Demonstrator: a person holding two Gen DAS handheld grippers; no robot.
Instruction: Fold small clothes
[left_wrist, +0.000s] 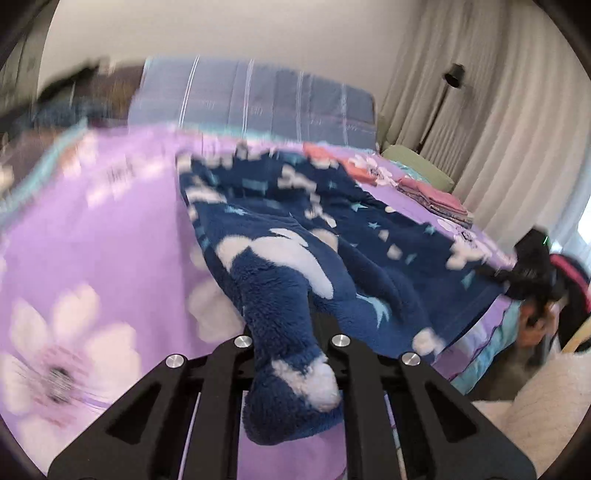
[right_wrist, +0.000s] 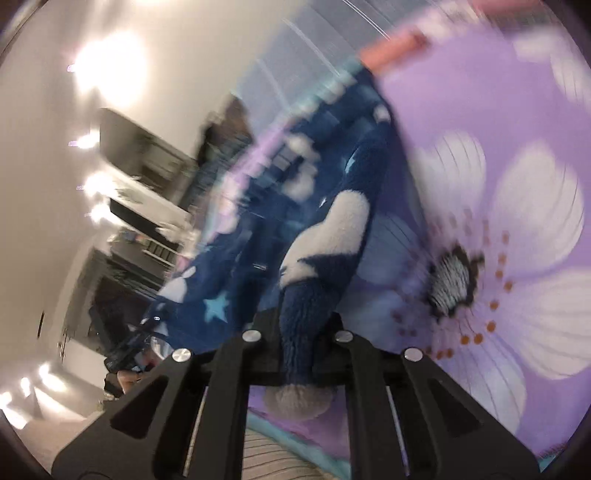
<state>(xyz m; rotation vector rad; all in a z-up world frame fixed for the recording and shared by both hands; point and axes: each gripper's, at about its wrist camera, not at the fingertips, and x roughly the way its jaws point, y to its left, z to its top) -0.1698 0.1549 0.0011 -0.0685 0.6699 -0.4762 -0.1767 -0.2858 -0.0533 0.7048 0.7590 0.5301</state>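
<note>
A fluffy navy garment with white clouds and pale blue stars lies spread on a purple flowered bedspread. My left gripper is shut on one bunched corner of it, lifted toward the camera. The right gripper shows in the left wrist view at the garment's far right corner by the bed edge. In the right wrist view my right gripper is shut on another bunched corner of the garment, with the bedspread to its right. Both views are motion-blurred.
A stack of folded pink and purple clothes sits at the bed's far right. A blue striped pillow lies at the head. Curtains and a floor lamp stand right. Dark furniture is at left.
</note>
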